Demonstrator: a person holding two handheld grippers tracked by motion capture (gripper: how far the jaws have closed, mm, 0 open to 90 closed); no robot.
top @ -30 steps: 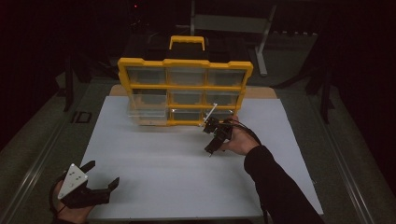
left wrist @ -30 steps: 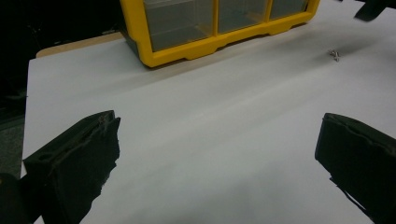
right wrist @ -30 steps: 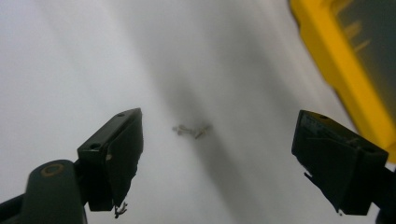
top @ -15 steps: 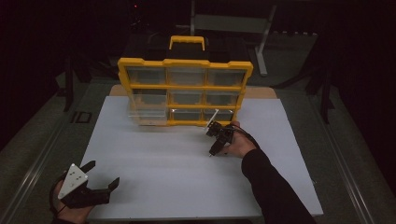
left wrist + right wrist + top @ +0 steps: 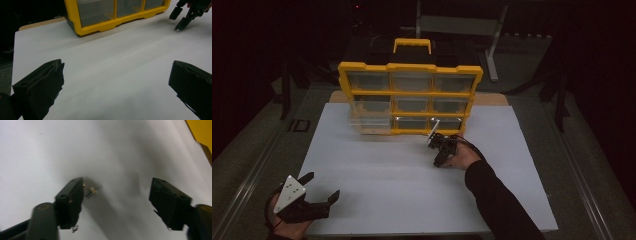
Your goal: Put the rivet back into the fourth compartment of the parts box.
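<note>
A small metal screw [image 5: 91, 191] lies on the white table top [image 5: 377, 170], just in front of the yellow organiser case [image 5: 409, 67]. My right gripper [image 5: 117, 183] points down over it, tips almost on the table. Its jaws have just been closing and still stand apart, with the screw between them close to the left jaw. The left gripper view shows that gripper [image 5: 185, 17] far off with the screw [image 5: 177, 30] at its tip. At the table's near left corner my left gripper [image 5: 323, 186] rests open, nothing between its fingers [image 5: 42, 82].
The organiser stands upright at the back of the table, with a yellow handle [image 5: 412, 44] on top. A clear drawer [image 5: 369, 122] sticks out at its lower left. A dark metal stand [image 5: 492, 45] rises behind the table, and dark floor surrounds it.
My right gripper has sunk to the table surface in front of the organiser, and its jaws have narrowed. The left gripper has stayed where it was.
</note>
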